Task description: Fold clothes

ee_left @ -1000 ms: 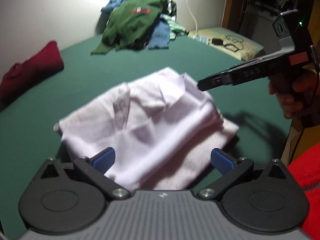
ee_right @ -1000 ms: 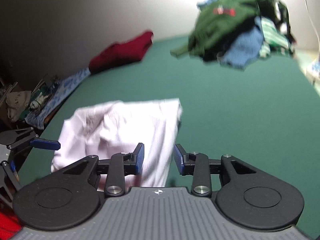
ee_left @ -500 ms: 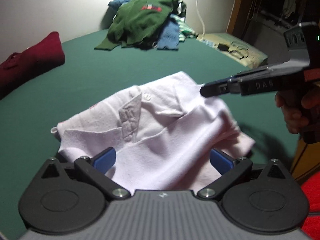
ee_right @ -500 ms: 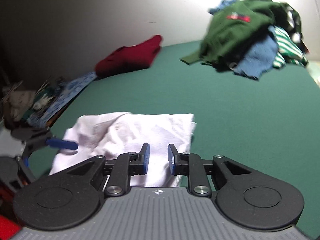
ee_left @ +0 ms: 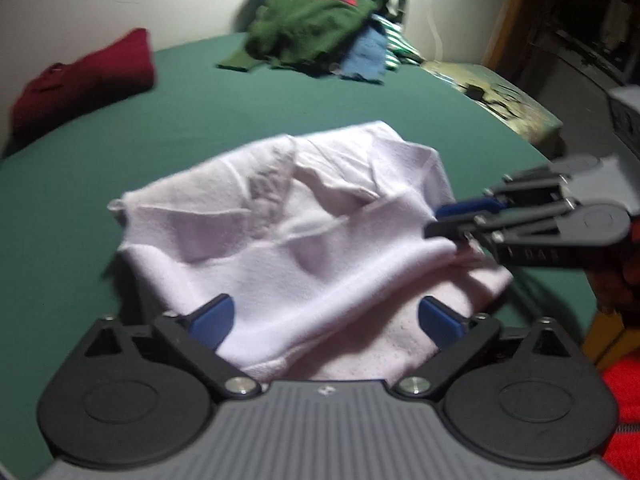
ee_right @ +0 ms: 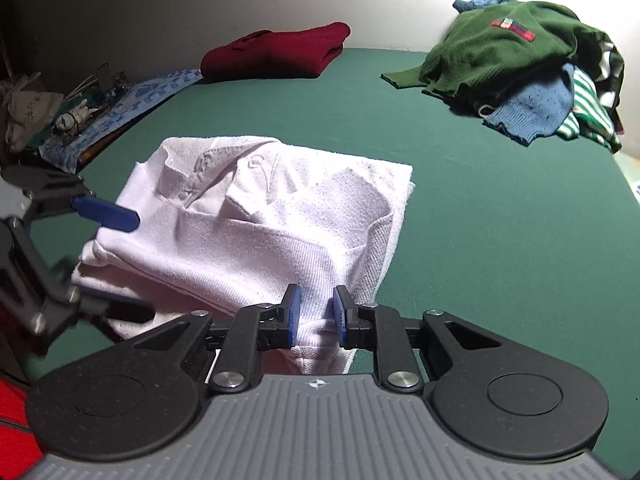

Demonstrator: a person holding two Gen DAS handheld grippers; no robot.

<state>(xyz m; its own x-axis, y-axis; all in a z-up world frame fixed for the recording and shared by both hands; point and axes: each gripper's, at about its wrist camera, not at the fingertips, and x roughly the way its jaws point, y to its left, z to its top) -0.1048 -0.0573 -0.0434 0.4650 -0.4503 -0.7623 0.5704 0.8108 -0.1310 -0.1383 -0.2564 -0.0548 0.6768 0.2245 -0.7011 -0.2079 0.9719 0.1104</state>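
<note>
Shirt, pale pink polo, lies partly folded on green table, directly ahead of both claws. In the right wrist view its collar sits at the far left of the bundle and the doubled-over hem comes toward the right gripper, so the long axis runs from the near right to the far left of that claw. A folded band of cloth crosses the bundle just ahead of the fingers.

Right gripper: jaws drawn nearly together, pinching a ridge of shirt fabric at the near edge; the cloth bunches between the blue pads.

Left gripper: jaws spread wide, one blue pad on either side of the near edge of the shirt, cloth lying between them, nothing clamped. In the left wrist view, which is blurred, the right claw enters from the right and meets the shirt's right-hand fold.

Open felt lies beyond the shirt and to its right. Red garment, folded, rests far ahead-left by the wall. Heap of clothes, green sweater on top, sits far ahead-right. Table edge runs close on the left, with clutter just past it.
</note>
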